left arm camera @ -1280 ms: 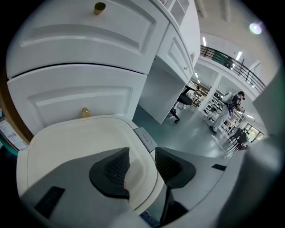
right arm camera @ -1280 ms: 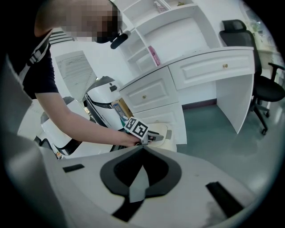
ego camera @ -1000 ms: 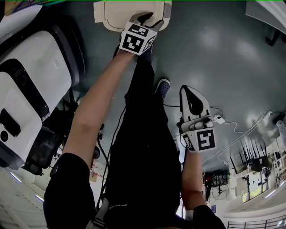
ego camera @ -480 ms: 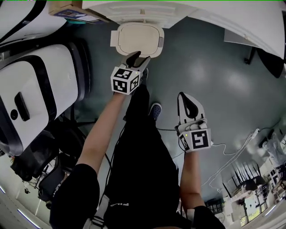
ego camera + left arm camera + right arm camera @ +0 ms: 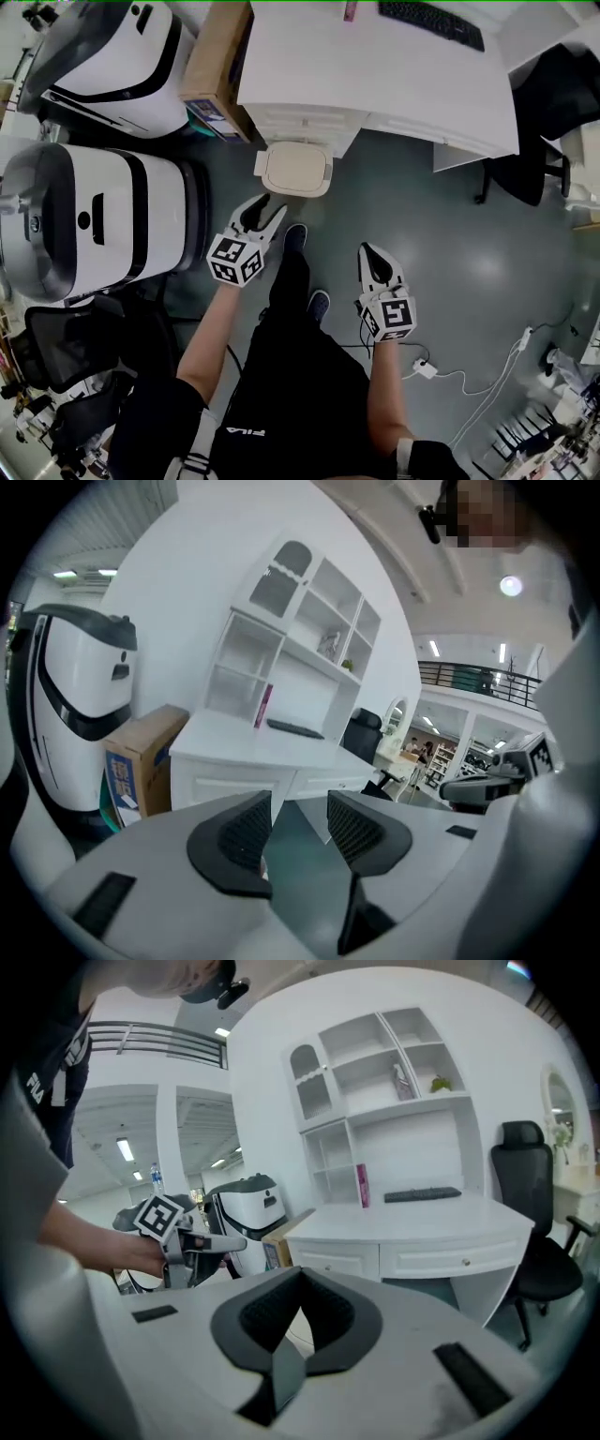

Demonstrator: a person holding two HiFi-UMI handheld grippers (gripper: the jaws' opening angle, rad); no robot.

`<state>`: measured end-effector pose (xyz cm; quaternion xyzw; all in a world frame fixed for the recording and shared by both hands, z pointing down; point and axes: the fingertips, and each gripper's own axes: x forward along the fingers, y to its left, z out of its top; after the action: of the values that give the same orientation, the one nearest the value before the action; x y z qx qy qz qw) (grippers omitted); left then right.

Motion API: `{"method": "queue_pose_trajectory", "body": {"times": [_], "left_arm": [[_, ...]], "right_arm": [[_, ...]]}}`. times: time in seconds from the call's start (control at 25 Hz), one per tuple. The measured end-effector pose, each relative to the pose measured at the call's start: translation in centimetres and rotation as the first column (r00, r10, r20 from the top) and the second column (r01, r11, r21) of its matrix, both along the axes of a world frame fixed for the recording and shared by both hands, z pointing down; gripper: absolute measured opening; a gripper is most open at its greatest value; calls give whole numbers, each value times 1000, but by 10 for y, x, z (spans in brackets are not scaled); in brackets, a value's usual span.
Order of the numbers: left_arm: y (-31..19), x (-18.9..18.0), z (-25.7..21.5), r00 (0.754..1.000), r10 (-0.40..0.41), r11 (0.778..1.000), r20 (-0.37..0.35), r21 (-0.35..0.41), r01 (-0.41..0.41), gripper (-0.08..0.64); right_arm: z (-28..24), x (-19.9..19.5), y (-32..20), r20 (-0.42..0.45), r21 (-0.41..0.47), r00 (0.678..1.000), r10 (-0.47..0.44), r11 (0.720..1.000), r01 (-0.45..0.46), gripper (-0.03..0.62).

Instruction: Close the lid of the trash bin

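The cream trash bin (image 5: pixel 296 169) stands on the grey floor against the white desk, its lid lying flat and closed. My left gripper (image 5: pixel 262 214) hangs in the air short of the bin, apart from it, its jaws open with nothing between them. In the left gripper view the gripper (image 5: pixel 298 829) looks over the desk and the bin is hidden below it. My right gripper (image 5: pixel 373 258) is to the right and farther from the bin, jaws shut and empty. In the right gripper view, the right gripper (image 5: pixel 300 1277) has its pads meeting at the tips.
A white desk (image 5: pixel 375 75) with a keyboard (image 5: pixel 431 23) stands behind the bin, a cardboard box (image 5: pixel 214 70) beside it. Two big white machines (image 5: pixel 94 220) fill the left. A black office chair (image 5: pixel 553 103) is at right. Cables and a plug block (image 5: pixel 424 367) lie on the floor.
Both grippers have risen away from the floor. The left gripper has left the lid's edge, and the bin now looks small and far. The desk, box and chair have come into view.
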<state>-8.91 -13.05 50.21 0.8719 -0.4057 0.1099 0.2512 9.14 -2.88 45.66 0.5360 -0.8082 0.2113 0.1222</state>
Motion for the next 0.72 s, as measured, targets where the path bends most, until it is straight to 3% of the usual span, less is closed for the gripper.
{"method": "queue_pose_trajectory", "body": {"times": [0.36,0.72], "left_arm": [[121,-27,-153,998,-61,978,-5,201,61,190],[197,-38,-205,992,-114,955,-56,268,125,190]], "right_arm": [[-120,18,64,-47,181,999,-13,983,21,5],[-170,32,118,-37,284,999,10,959,1,5]]}}
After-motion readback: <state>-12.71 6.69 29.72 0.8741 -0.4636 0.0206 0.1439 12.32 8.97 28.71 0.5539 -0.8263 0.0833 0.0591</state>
